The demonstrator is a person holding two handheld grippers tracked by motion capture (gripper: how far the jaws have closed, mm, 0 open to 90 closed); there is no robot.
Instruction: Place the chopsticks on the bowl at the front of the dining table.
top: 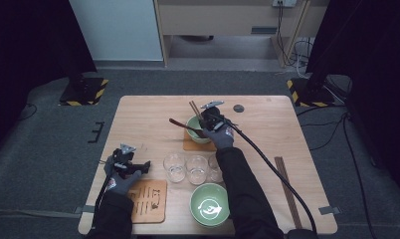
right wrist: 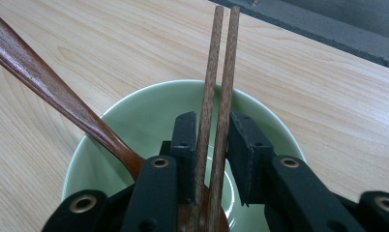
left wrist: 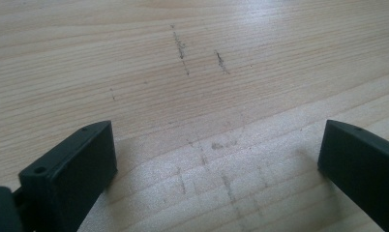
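Chopsticks sit as pair between jaws of right gripper, jaws narrow and closed on them or nearly so, over far green bowl on wooden coaster. Long axis runs straight ahead along jaws, tips pointing past far rim toward table's far edge. Wooden spoon rests in same bowl, handle angling off left, just beside left jaw. Left gripper wide open, empty, low over bare tabletop, well apart from bowl. Right hand clearly nearer
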